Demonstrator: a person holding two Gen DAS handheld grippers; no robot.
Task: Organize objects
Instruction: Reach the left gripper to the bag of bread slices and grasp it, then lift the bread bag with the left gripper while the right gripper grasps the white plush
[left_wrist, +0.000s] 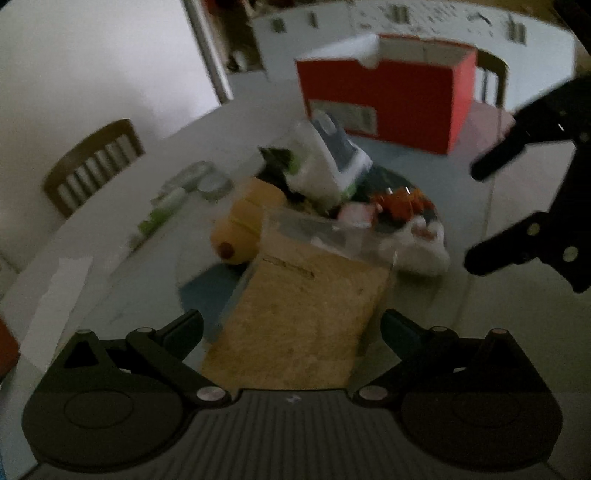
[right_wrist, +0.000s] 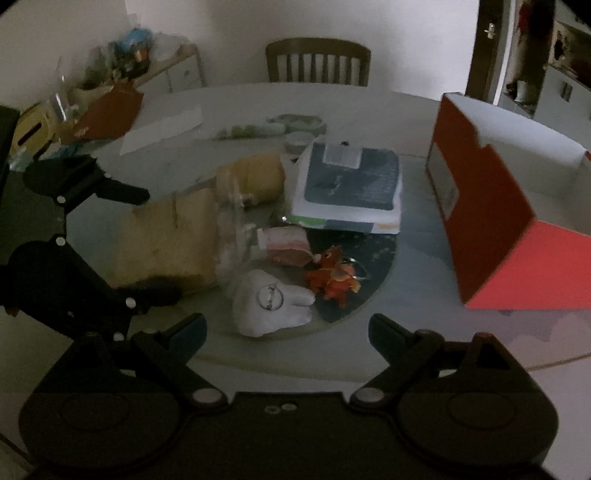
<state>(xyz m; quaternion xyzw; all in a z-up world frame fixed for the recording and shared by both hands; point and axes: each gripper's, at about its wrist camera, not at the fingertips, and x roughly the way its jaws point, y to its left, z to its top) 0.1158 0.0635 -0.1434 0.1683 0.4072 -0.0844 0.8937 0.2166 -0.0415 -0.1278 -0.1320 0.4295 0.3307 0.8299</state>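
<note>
A pile of objects lies on a dark round mat (right_wrist: 373, 254) on the table. A tan bag in clear plastic (left_wrist: 303, 317) (right_wrist: 166, 240) lies between the wide-open fingers of my left gripper (left_wrist: 291, 328); contact is unclear. Behind it sit a yellow plush (left_wrist: 240, 225) (right_wrist: 255, 177), a white and blue box (left_wrist: 332, 162) (right_wrist: 347, 188), a pink item (right_wrist: 288, 245), an orange toy (right_wrist: 332, 277) and a white plush (right_wrist: 273, 302). My right gripper (right_wrist: 288, 332) is open and empty, just short of the white plush. An open red box (left_wrist: 384, 99) (right_wrist: 498, 221) stands to the right.
The pale table (right_wrist: 258, 103) carries a white paper (right_wrist: 162, 129), small tins and a green tube (right_wrist: 295, 129) at the back. A wooden chair (right_wrist: 317, 61) stands beyond it. Clutter (right_wrist: 92, 107) sits at the left edge. The other gripper shows in each view, my right one (left_wrist: 472, 214) and my left one (right_wrist: 155, 243).
</note>
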